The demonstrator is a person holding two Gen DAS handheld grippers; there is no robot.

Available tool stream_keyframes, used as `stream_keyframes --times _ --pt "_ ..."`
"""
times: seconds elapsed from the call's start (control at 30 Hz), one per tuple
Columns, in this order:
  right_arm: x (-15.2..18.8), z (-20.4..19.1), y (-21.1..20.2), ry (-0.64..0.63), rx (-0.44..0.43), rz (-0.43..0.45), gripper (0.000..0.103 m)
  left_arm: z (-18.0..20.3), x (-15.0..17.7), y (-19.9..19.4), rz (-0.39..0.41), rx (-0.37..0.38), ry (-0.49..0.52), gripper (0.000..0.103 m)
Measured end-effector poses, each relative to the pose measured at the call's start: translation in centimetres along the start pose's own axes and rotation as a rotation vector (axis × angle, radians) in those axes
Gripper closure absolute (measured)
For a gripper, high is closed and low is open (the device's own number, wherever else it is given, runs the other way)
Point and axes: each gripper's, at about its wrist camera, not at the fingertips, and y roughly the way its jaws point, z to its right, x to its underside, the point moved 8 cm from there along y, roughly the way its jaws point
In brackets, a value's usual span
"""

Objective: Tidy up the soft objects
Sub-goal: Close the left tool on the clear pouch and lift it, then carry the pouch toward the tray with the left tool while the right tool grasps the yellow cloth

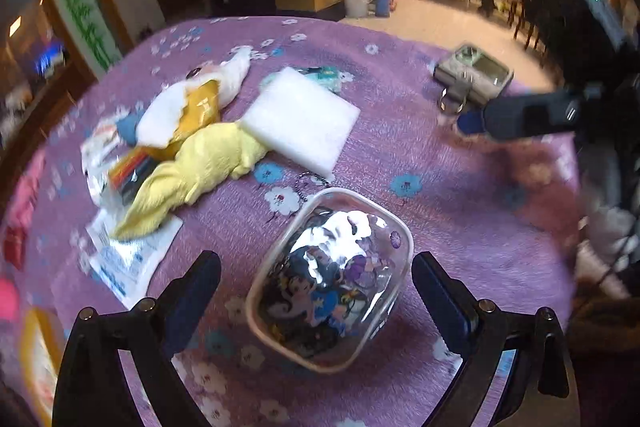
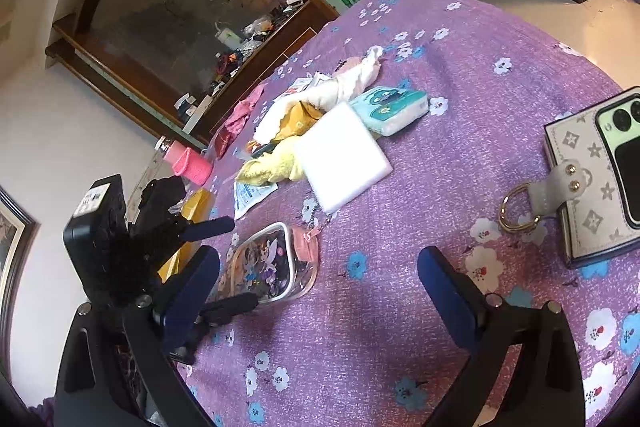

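Note:
A clear pouch with cartoon prints (image 1: 332, 279) lies on the purple flowered cloth (image 1: 460, 195), between the fingers of my open left gripper (image 1: 316, 279); touching cannot be told. It also shows in the right wrist view (image 2: 268, 263). Behind it lie a white foam block (image 1: 300, 119), a yellow cloth (image 1: 200, 171) and a white and yellow soft toy (image 1: 188, 107). My right gripper (image 2: 320, 283) is open and empty above the cloth, right of the pouch. The left gripper (image 2: 224, 263) shows there around the pouch.
A tissue pack (image 2: 388, 109) lies behind the foam block (image 2: 344, 159). A patterned wallet with a green phone (image 2: 600, 171) sits at the right. Pink items (image 2: 192, 167) and paper packets (image 1: 128, 255) lie at the table's left edge.

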Motion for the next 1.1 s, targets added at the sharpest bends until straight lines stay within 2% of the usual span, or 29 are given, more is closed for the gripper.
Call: stream_keyframes --times 0.1,0.17,0.2,0.27,0.37,0.5,0.6,0.67,0.7,0.77,0.83,0.93,0.97,1.0,1.07,1.1 --pt "-0.1 -0.4 -0.7 -0.020 0.015 0.010 0.004 1.3 0.2 2.1 -0.032 -0.066 0.074 0.004" --pt "-0.5 -0.8 -1.6 -0.033 0.027 0.029 0.004 1.7 0.4 3.4 -0.025 -0.091 0.075 0.007" --pt "-0.7 -0.8 -1.9 -0.038 0.033 0.037 0.004 1.2 0.4 3.4 -0.012 -0.087 0.048 0.015" --pt "-1.1 -1.1 -2.5 -0.061 0.055 0.044 0.004 0.4 0.2 3.2 -0.018 -0.076 -0.044 0.015" --pt "-1.3 -1.4 -2.1 -0.093 0.088 0.028 0.004 -0.7 0.5 1.9 0.022 -0.051 -0.181 0.015" --pt "-1.8 -2.2 -0.1 -0.141 0.139 -0.019 0.004 -1.2 1.6 -2.2 0.126 -0.030 -0.339 0.015" --pt "-2.6 -3.3 1.6 -0.188 0.176 -0.046 0.004 -2.1 2.9 -5.6 0.193 -0.065 -0.407 0.015" --pt "-2.9 -4.8 2.3 -0.181 0.122 -0.076 0.004 -3.0 4.5 -8.1 0.235 -0.085 -0.473 0.015" --pt "-3.2 -6.5 2.8 -0.162 0.041 -0.098 0.004 -3.4 5.3 -9.2 0.254 -0.089 -0.500 0.015" --pt "-4.4 -9.5 3.2 -0.140 -0.058 -0.100 0.004 -4.5 6.4 -10.4 0.273 -0.118 -0.540 0.015" --pt "-5.3 -11.8 4.1 -0.174 -0.091 -0.111 0.004 -5.6 8.0 -11.5 0.288 -0.168 -0.581 0.014" --pt "-5.6 -13.4 7.3 -0.278 0.019 -0.135 0.004 -6.6 10.2 -13.0 0.308 -0.190 -0.635 0.014" --pt "-5.1 -13.6 9.0 -0.297 0.042 -0.177 0.005 -7.1 11.1 -13.6 0.316 -0.209 -0.652 0.014" --pt "-4.6 -13.8 9.9 -0.306 0.046 -0.200 0.008 -7.4 11.9 -14.5 0.322 -0.227 -0.667 0.014" --pt "-3.3 -14.5 12.0 -0.327 0.057 -0.248 0.023 -8.3 13.6 -15.5 0.336 -0.251 -0.701 0.014" --pt "-2.8 -14.7 12.5 -0.336 0.068 -0.262 0.026 -8.6 14.4 -16.1 0.344 -0.255 -0.713 0.014"
